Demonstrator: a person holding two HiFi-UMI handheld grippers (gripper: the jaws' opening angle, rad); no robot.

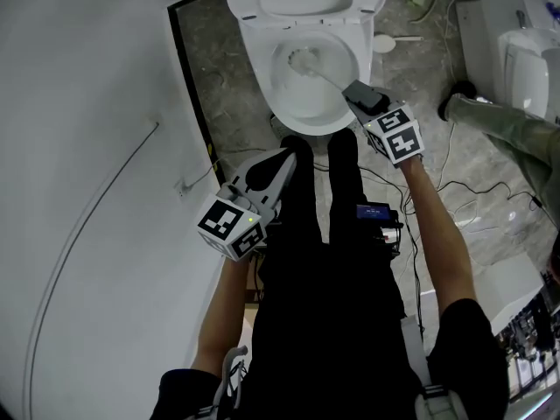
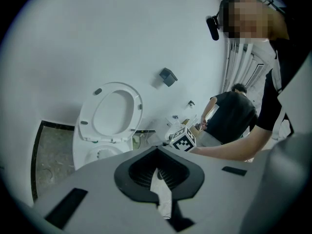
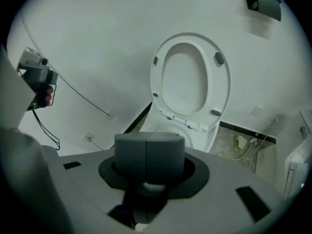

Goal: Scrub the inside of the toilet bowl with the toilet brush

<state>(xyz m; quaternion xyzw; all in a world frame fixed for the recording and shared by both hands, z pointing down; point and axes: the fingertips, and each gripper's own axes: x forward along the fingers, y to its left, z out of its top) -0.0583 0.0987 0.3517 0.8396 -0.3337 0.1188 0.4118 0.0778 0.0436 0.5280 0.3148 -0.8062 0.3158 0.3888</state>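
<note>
The white toilet (image 1: 262,86) stands open at the top of the head view, its seat and lid (image 3: 190,79) raised against the wall. The brush head (image 1: 304,59) sits inside the bowl, and its handle (image 1: 331,79) slants down to my right gripper (image 1: 357,93), which is shut on it at the bowl's front right rim. In the right gripper view the two fingers (image 3: 129,152) meet, with a white bit of the handle (image 3: 146,186) below them. My left gripper (image 1: 285,157) hangs shut and empty, in front of the bowl by the person's legs. Its jaws (image 2: 157,152) point towards the toilet (image 2: 97,154).
A white wall runs close along the left. A second person (image 1: 499,121) stands at the right near a white fixture (image 1: 525,59). Cables (image 1: 455,191) trail over the marble floor. A small white round thing (image 1: 385,42) lies beside the toilet. A black box (image 3: 263,1) hangs on the wall.
</note>
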